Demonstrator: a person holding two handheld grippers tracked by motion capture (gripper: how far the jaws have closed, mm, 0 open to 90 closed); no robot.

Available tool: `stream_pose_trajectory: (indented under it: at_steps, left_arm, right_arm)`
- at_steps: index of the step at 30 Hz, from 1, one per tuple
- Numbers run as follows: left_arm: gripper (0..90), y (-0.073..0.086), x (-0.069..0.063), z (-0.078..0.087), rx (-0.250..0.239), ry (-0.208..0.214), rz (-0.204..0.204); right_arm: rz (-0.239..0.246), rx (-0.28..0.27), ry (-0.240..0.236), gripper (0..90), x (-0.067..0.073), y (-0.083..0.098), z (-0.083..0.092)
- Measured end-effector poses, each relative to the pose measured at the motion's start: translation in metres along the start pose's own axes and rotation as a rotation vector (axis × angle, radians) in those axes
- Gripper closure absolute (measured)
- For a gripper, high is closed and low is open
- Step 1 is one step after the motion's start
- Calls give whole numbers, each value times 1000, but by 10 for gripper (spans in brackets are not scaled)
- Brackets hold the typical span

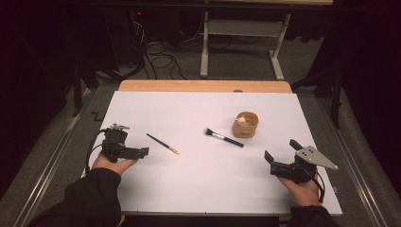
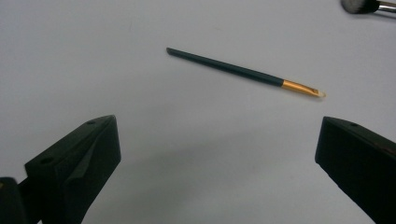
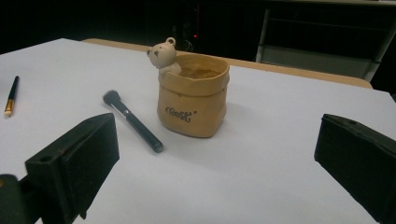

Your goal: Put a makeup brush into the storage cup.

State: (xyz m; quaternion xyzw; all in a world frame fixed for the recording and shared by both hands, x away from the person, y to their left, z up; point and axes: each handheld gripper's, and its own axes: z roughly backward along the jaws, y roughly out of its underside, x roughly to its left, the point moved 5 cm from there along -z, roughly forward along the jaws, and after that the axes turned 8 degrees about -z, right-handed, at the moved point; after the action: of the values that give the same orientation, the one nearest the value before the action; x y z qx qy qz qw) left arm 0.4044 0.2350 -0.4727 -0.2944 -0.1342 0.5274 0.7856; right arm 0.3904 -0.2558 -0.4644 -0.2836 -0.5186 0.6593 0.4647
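The left gripper rests low over the white table with its jaws spread wide and empty, and the thin brush lies flat just ahead of them, its gold ferrule toward the powder brush. To pick it up well, the gripper probably has to come down across the dark handle, jaws straddling it near the middle. The right gripper is likewise open and empty, facing the bear-trimmed pot.

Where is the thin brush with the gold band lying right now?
In the high view the thin brush lies flat on the white sheet, left of centre, just ahead of the open left gripper and left of the powder brush.
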Motion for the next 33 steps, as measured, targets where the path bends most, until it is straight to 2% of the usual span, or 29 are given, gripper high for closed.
stream_pose_trajectory:
  at_steps: [5,16,22,33]
  left_arm:
    - [4,0,-1,-4,48,19,20]
    - [4,-4,-9,-11,146,53,17]
    - [5,-8,-16,-16,179,73,19]
    - [5,-19,-23,-27,222,64,27]
  right_arm:
    - [1,0,-1,6,0,0,0]
    - [-4,0,-4,6,1,0,0]
    - [-9,-1,-3,6,0,0,1]
    - [-11,3,-6,6,1,1,0]
